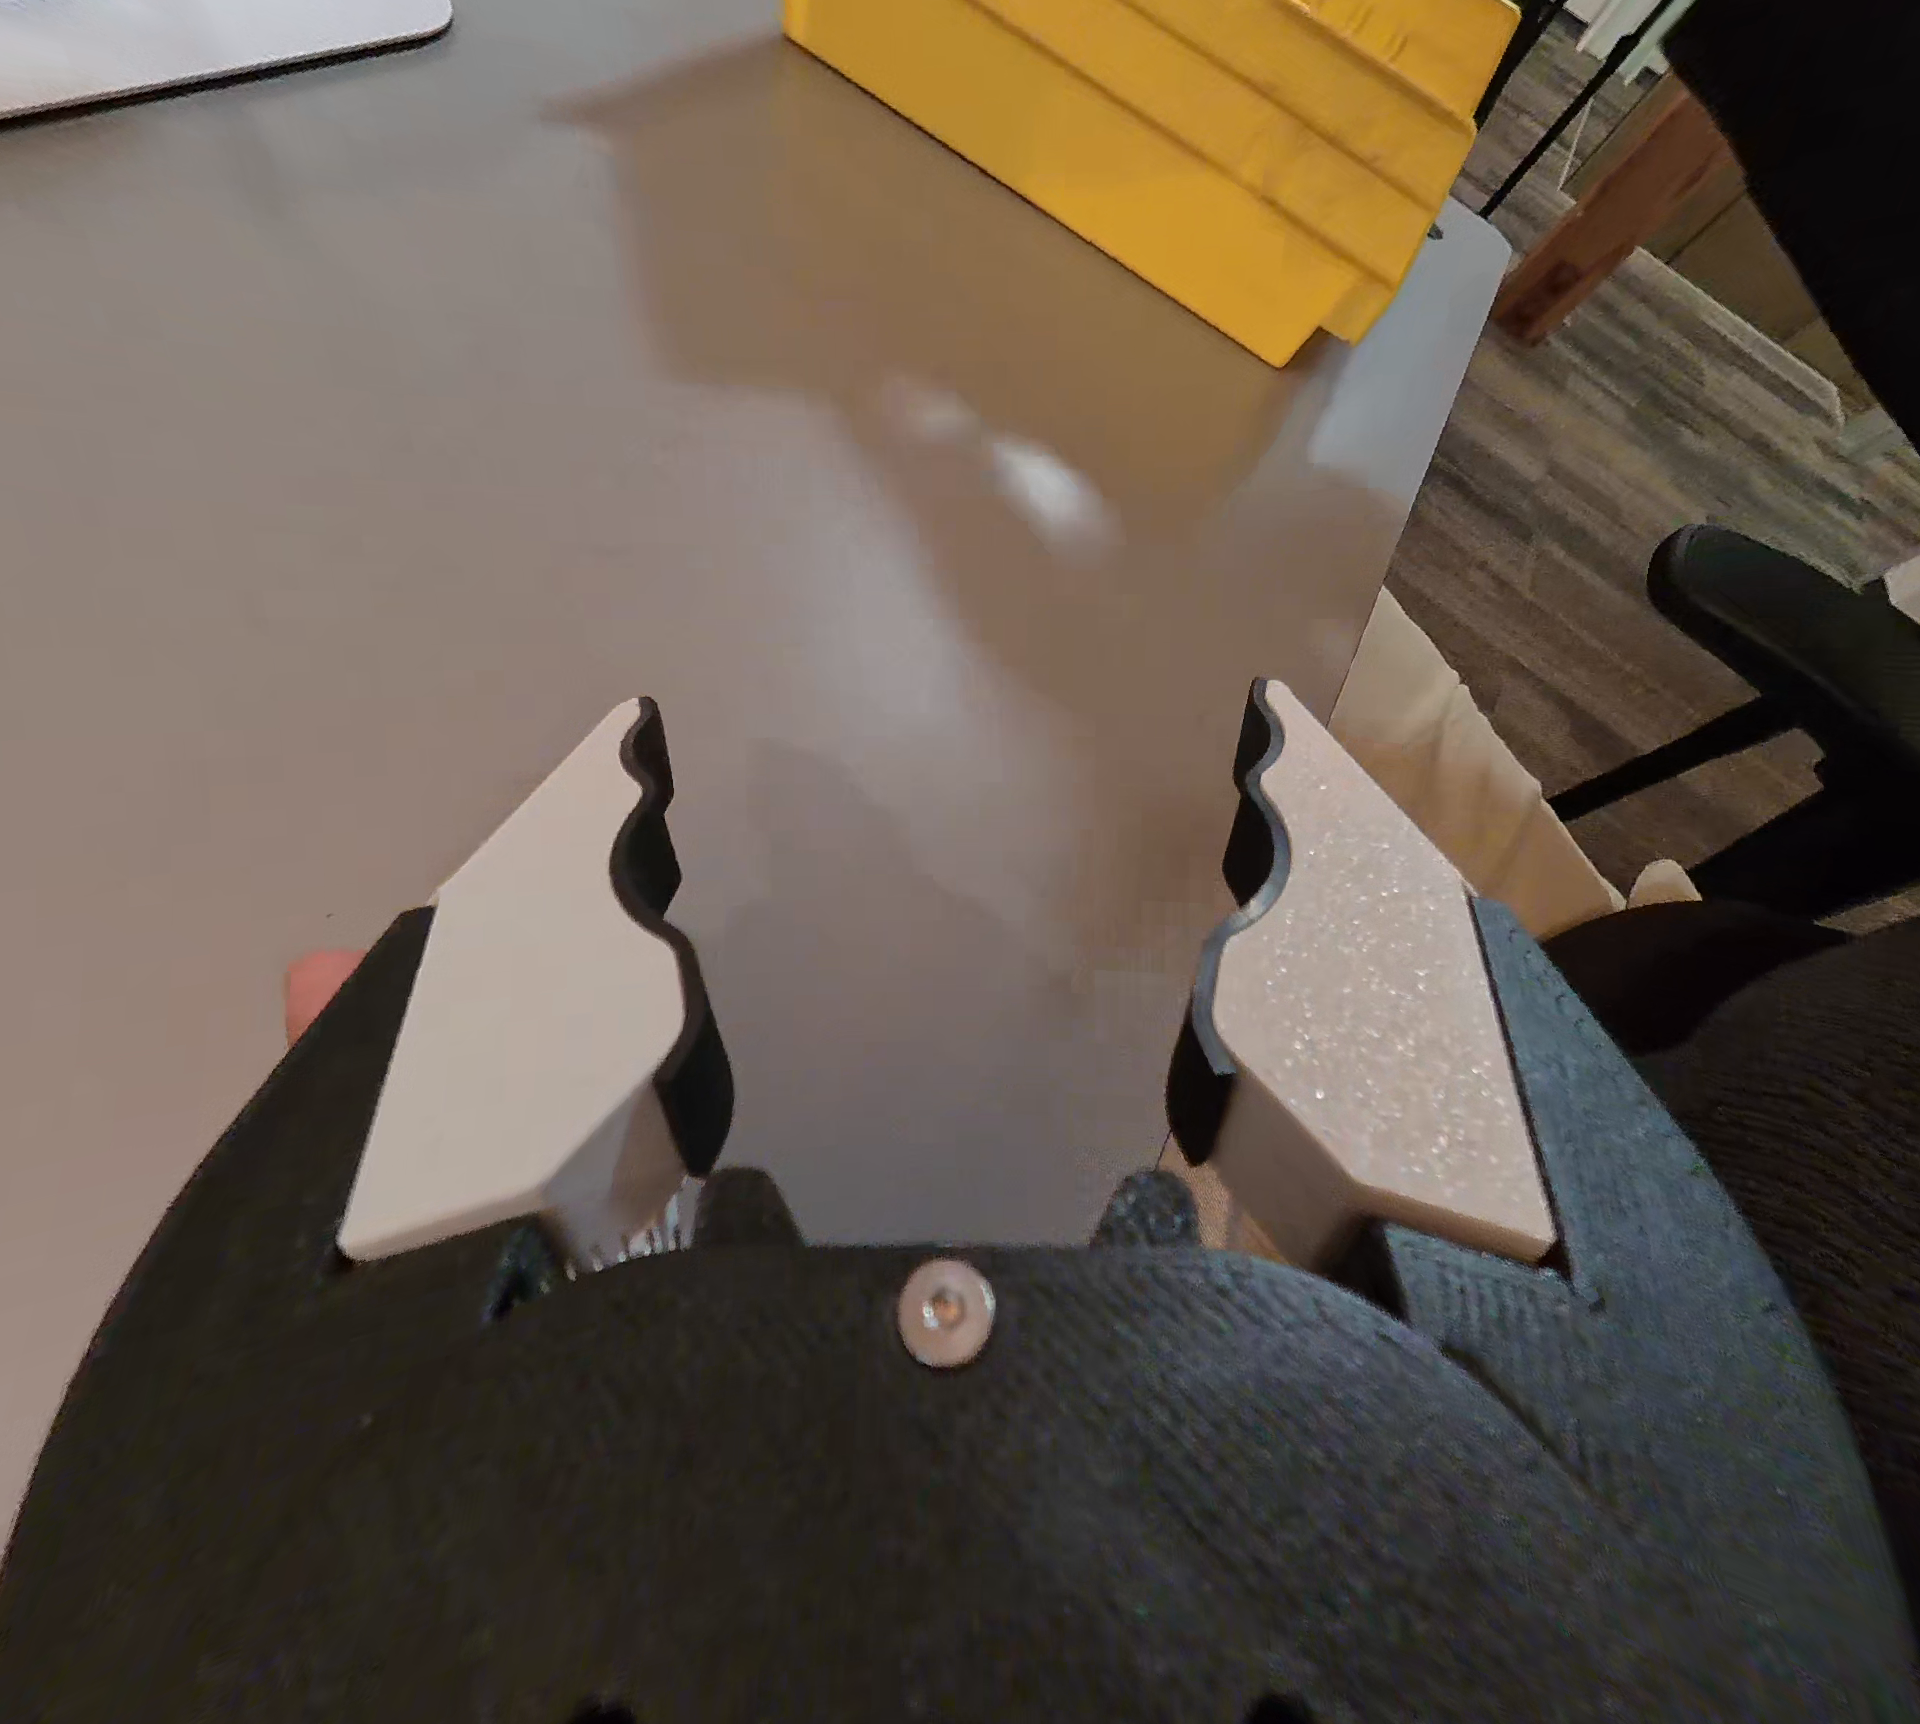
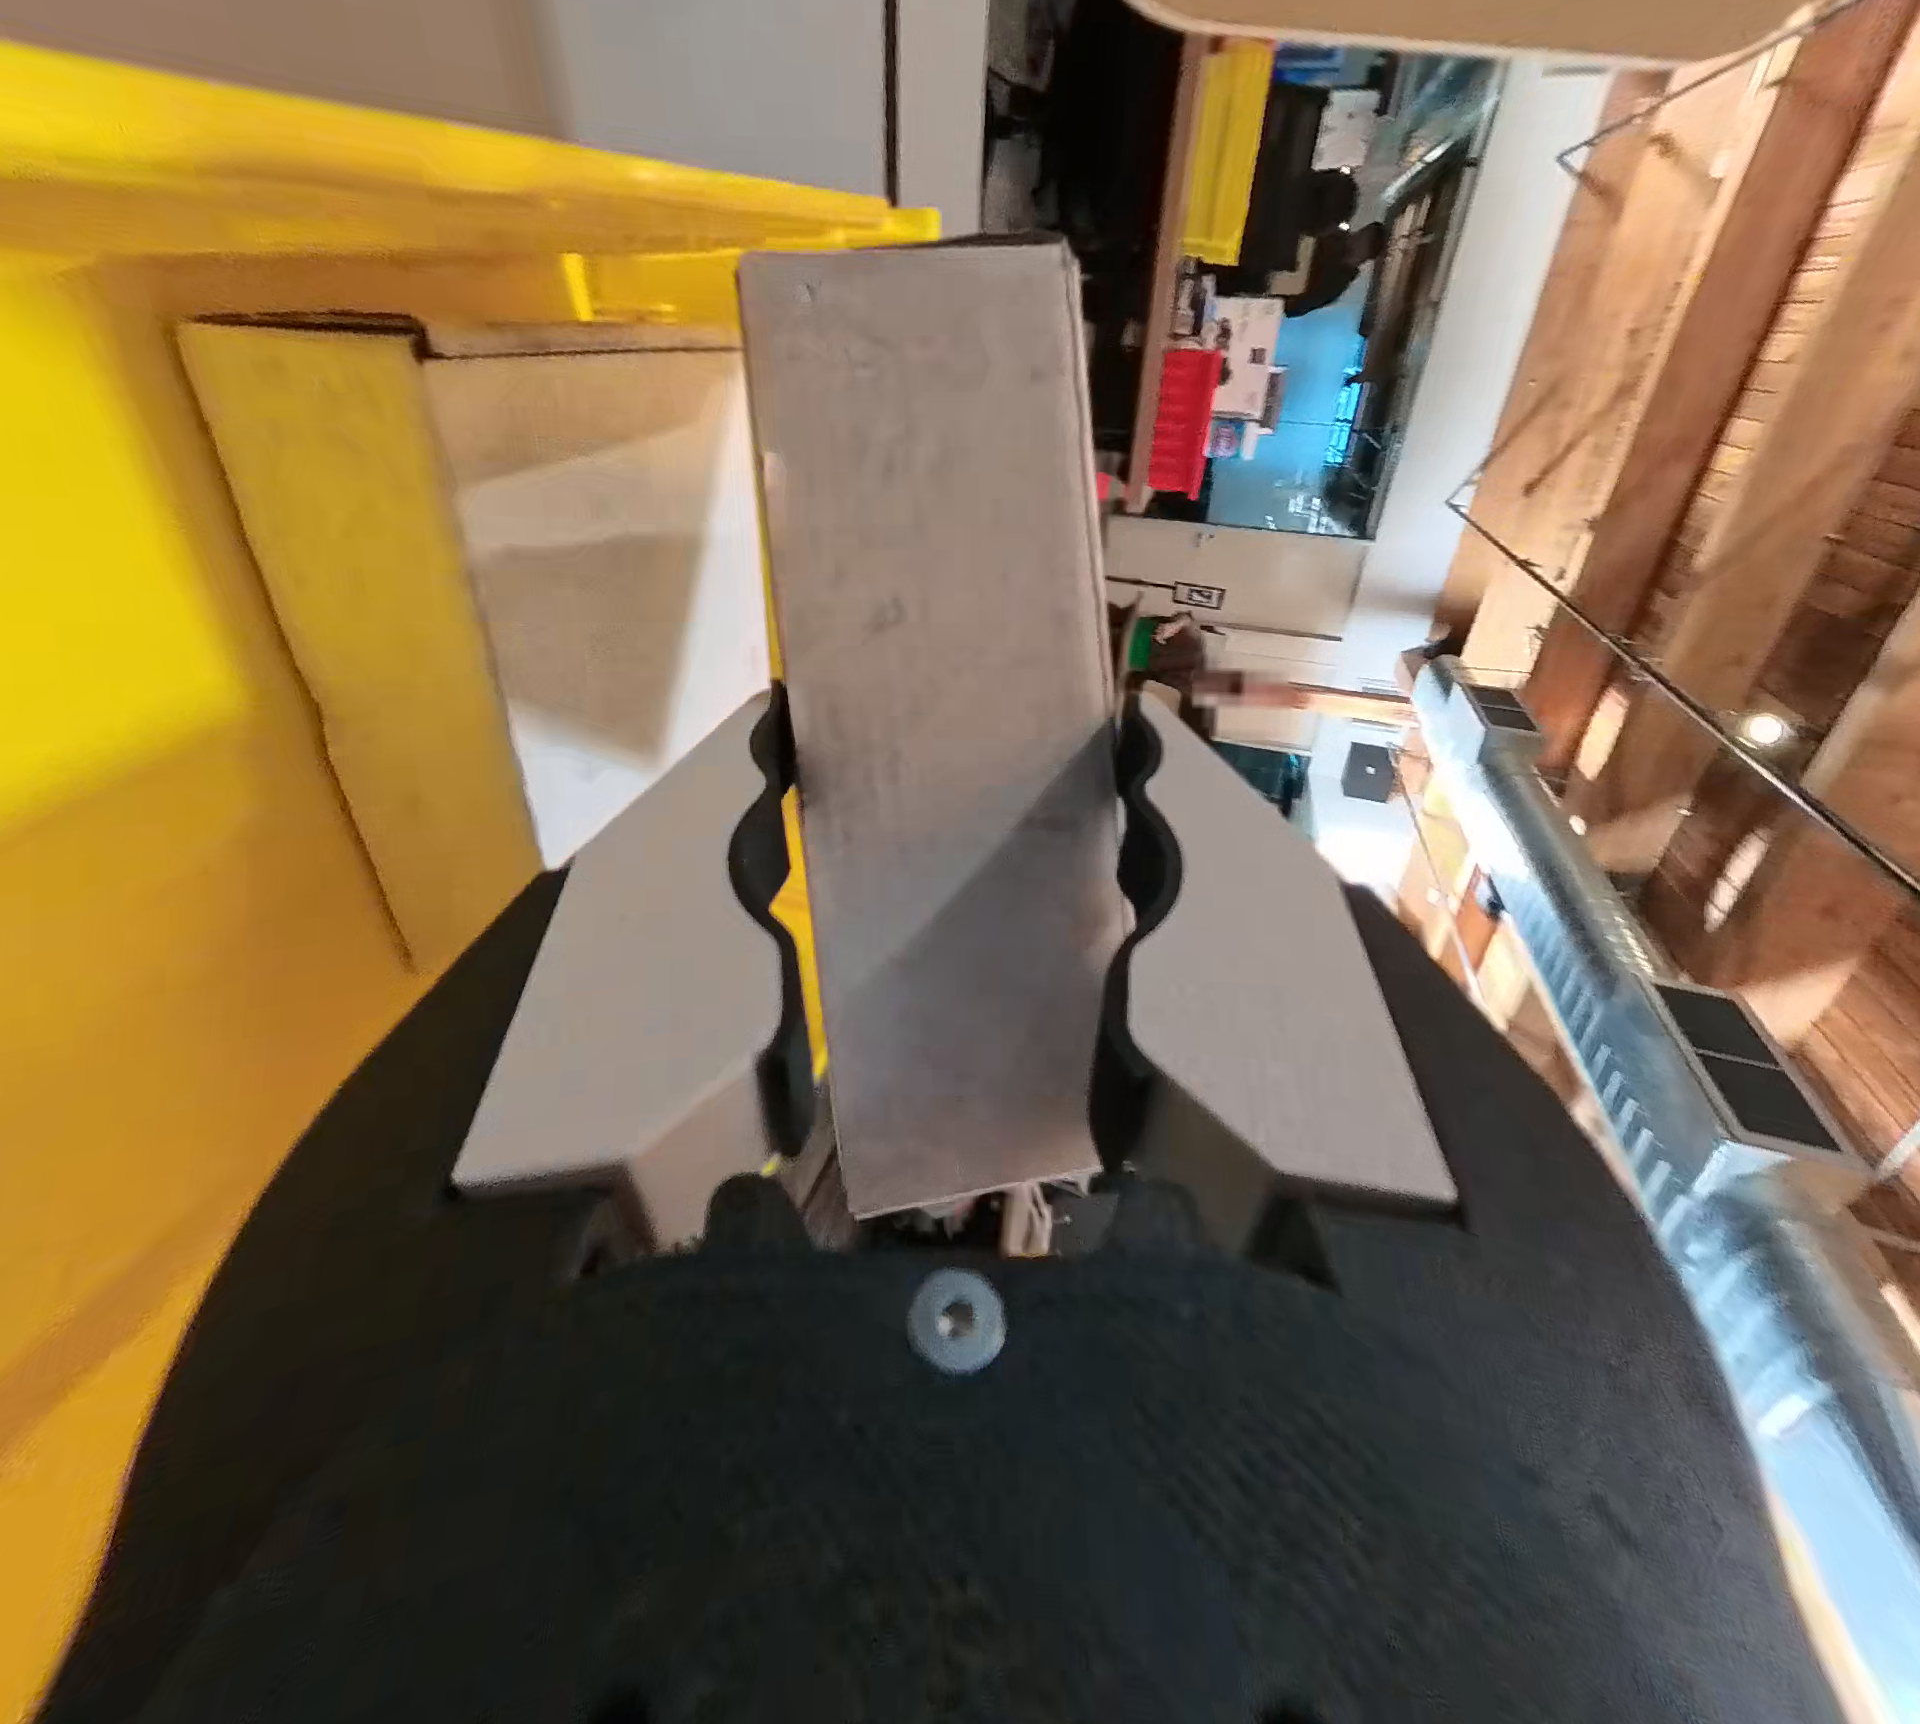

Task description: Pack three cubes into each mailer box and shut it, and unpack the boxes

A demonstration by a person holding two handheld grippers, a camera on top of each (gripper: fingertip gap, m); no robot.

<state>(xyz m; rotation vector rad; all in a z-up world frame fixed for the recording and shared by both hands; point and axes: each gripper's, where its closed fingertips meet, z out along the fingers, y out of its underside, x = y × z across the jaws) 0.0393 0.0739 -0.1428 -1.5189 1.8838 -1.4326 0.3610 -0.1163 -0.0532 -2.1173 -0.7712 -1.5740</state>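
Left wrist view: my left gripper (image 1: 951,853) low over grey desk (image 1: 436,479), jaws spread wide, nothing between them. Yellow bin (image 1: 1122,85) at upper right of frame, ahead and to right of jaws, well apart.

Right wrist view: my right gripper (image 2: 951,853) rolled sideways, jaws clamped on flat cardboard mailer box (image 2: 925,635). Box long axis runs forward along jaws, toward frame top. Bin wall fills left of frame, just beside box. No cubes visible. I judge right hand nearer bin.

Smooth, faintly glossy grey table (image 1: 416,448); glossy yellow plastic bin (image 1: 1122,116); matt, scuffed cardboard mailer box (image 2: 935,635).
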